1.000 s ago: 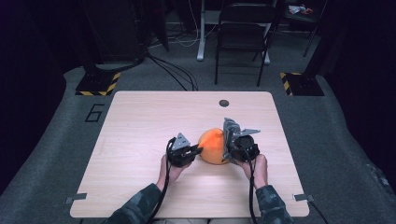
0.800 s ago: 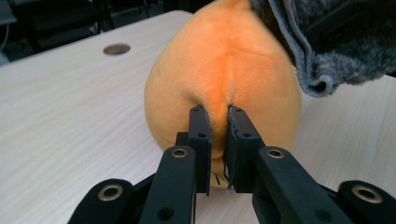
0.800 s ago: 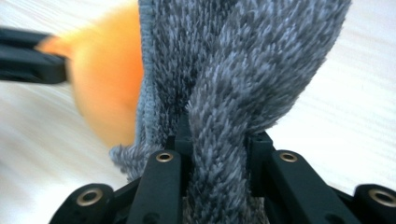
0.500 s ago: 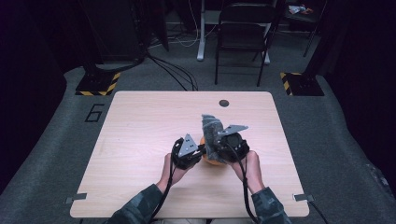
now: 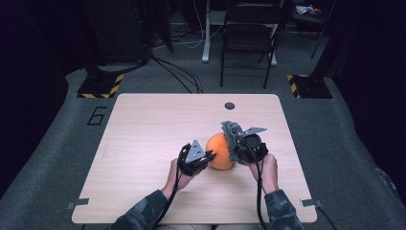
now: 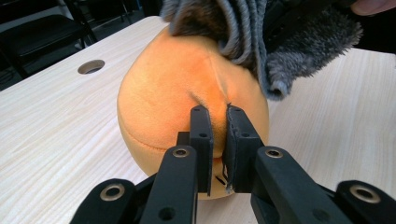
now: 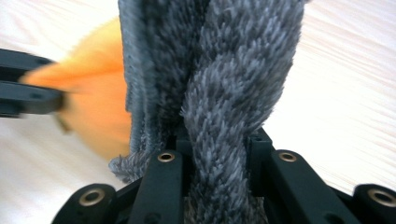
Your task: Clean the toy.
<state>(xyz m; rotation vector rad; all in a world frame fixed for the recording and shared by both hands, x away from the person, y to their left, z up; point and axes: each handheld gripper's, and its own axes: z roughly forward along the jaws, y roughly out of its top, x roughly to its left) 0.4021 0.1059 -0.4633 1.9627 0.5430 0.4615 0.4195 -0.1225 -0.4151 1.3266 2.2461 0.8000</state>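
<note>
An orange plush ball (image 5: 220, 152) rests on the wooden table (image 5: 143, 129), right of centre. My left gripper (image 5: 208, 156) meets it from the left and is shut on a pinched fold of its orange fabric (image 6: 163, 88), jaws (image 6: 217, 114) nearly together. My right gripper (image 5: 235, 143) is at the ball's right side, shut on a grey fuzzy cloth (image 5: 231, 130). The cloth (image 7: 233, 70) rises bunched between the right jaws (image 7: 215, 140) and drapes against the ball's upper right (image 6: 261, 42). The ball (image 7: 93, 107) and the left gripper (image 7: 23, 95) appear blurred at the left of the right gripper view.
A round cable hole (image 5: 230, 105) lies in the table behind the ball. A black chair (image 5: 249, 28) stands beyond the far edge. Yellow-black striped bases (image 5: 100, 86) sit on the floor at the back corners. The person's hands come in over the near edge.
Half a second ago the right gripper and grey cloth lay over the ball, hiding most of it. They have drawn back to its upper right and the ball shows again. The left gripper kept still.
</note>
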